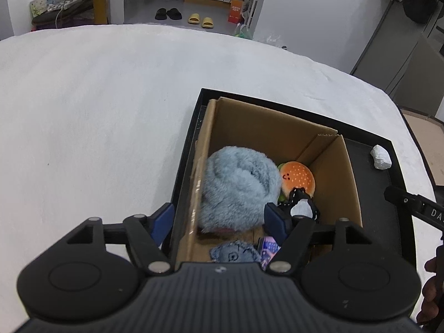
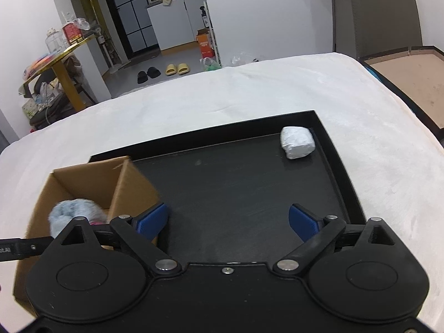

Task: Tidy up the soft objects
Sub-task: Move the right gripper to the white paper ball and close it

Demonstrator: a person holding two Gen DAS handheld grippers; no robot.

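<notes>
Left fingers [image 1: 163,223] spread wide over cardboard box [image 1: 280,127]; right fingers [image 2: 302,222] wide above black tray [image 2: 236,183]

The fluffy toy [image 1: 238,188] is pale blue. The burger toy [image 1: 298,179] is orange with white dots. The box [image 1: 277,136] is brown, the tray [image 2: 236,183] black, the far right bundle [image 2: 297,142] white.

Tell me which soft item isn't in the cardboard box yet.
The white bundle, alone in the far right corner of the black tray. The fluffy blue plush and burger plush already sit inside the cardboard box.
</notes>
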